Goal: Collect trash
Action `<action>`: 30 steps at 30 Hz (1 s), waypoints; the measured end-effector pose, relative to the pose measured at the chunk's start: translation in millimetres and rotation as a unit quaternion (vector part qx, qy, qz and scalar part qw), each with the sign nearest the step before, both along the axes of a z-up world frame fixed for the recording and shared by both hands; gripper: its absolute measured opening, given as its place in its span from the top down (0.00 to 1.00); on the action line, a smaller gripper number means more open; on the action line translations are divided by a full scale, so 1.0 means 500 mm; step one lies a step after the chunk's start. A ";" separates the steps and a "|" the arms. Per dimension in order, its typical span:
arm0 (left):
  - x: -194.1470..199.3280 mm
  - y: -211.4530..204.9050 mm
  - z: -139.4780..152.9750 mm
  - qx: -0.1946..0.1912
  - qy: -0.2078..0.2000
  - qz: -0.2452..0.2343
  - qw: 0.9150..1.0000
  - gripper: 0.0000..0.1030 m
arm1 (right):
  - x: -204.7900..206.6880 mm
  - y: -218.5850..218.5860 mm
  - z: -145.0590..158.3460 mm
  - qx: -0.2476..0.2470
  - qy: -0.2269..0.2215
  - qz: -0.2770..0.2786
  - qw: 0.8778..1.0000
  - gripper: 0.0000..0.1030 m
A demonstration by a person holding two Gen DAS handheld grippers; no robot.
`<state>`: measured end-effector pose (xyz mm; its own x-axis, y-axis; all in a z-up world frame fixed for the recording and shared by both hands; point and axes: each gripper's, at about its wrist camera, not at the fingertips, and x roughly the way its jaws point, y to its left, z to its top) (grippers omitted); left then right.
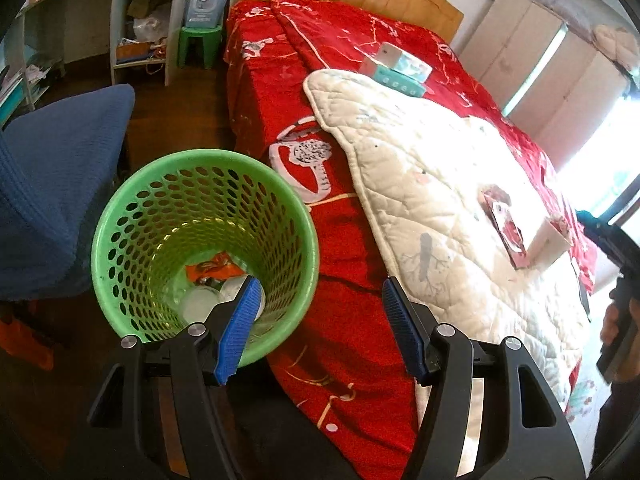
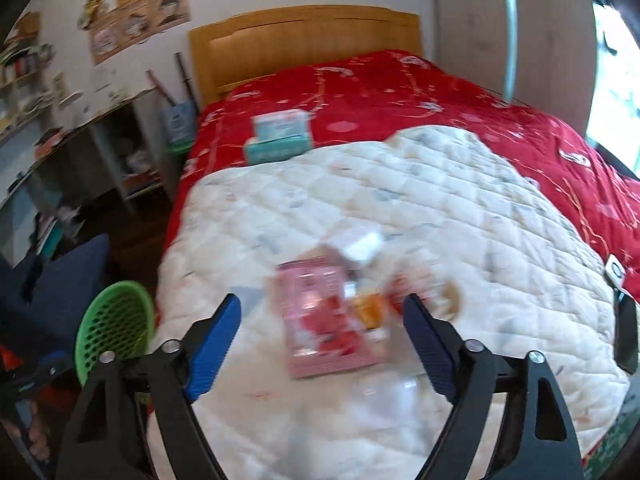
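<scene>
Both grippers gape empty, left gripper (image 1: 318, 294) view alone shows wrappers (image 1: 210, 270) inside green basket (image 1: 120, 216), right gripper (image 2: 322, 312) over pink packet (image 2: 320, 320).

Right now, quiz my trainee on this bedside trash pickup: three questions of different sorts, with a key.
1. True or false: the left gripper is shut on a wrapper.
2. Where does the pink flat packet lie? A) on the white quilted blanket B) in the green perforated plastic basket C) on the floor
3. Fill in: the orange wrapper lies in the ____.

Key: 1 false, both the left and the right gripper are open; 2 A; 3 basket.
</scene>
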<state>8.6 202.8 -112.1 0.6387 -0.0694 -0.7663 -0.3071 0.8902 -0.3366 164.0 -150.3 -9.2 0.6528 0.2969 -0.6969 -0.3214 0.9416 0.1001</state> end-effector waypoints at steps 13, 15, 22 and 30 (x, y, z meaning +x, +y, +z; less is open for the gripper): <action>0.021 -0.013 -0.019 0.004 0.019 -0.005 1.000 0.39 | 0.098 -0.051 -0.044 -0.055 0.031 -0.017 0.998 0.48; 0.023 -0.014 -0.022 0.003 0.021 -0.006 1.000 0.39 | 0.110 -0.051 -0.050 -0.054 0.037 -0.020 0.998 0.50; 0.033 -0.022 -0.030 0.004 0.025 -0.011 1.000 0.39 | 0.129 -0.052 -0.076 -0.078 0.050 -0.030 0.995 0.63; 0.045 -0.046 -0.025 0.004 0.023 -0.026 0.999 0.39 | 0.108 -0.074 -0.031 -0.056 0.020 -0.032 0.998 0.70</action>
